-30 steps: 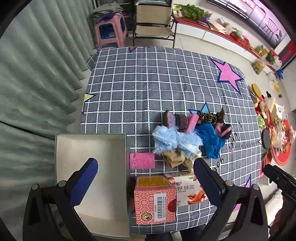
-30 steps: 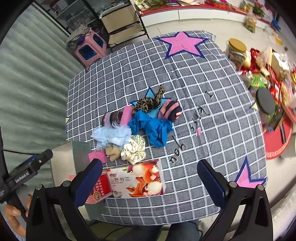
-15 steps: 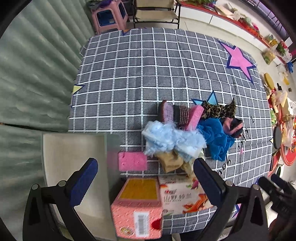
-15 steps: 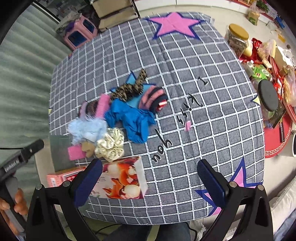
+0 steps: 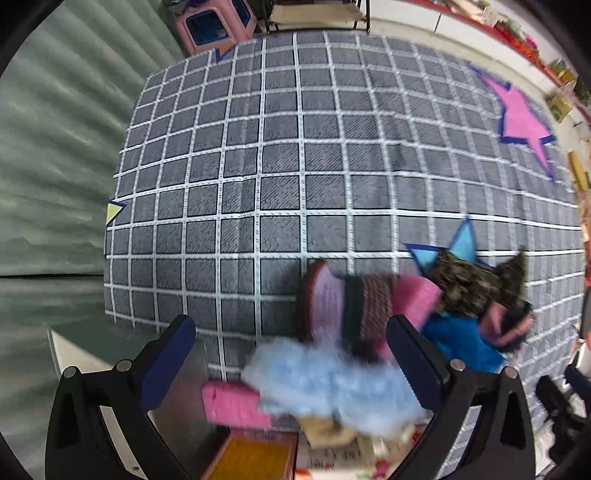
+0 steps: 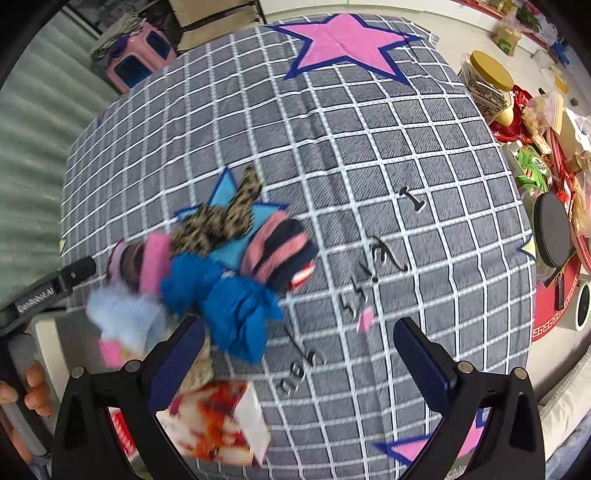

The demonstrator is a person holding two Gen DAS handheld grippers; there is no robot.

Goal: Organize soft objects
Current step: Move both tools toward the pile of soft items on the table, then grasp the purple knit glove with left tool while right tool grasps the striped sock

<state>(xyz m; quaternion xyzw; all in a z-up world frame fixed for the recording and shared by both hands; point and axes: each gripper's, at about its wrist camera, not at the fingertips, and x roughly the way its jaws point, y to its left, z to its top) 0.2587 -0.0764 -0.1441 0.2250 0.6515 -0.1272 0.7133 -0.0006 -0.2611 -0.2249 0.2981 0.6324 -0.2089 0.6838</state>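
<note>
A heap of soft things lies on the checked tablecloth (image 5: 280, 155): a fluffy light-blue piece (image 5: 332, 384), a pink sponge (image 5: 232, 404), a striped knit piece (image 5: 347, 306), a leopard-print cloth (image 5: 476, 284), a blue cloth (image 6: 229, 302) and a pink-and-navy striped roll (image 6: 280, 251). My left gripper (image 5: 291, 362) is open, above the fluffy piece and the sponge. My right gripper (image 6: 295, 362) is open, over the near edge of the blue cloth. Neither holds anything.
A white open box (image 5: 74, 365) sits at the table's near left. A pink carton (image 5: 251, 458) and a printed carton (image 6: 218, 421) lie at the near edge. A pink stool (image 5: 214, 22) and a chair stand beyond the table. Jars and packets clutter the floor (image 6: 491, 81) on the right.
Both grippers have moved forward and down toward the heap, which now looks larger. The cartons have slid to the bottom of both views. Both grippers stay open.
</note>
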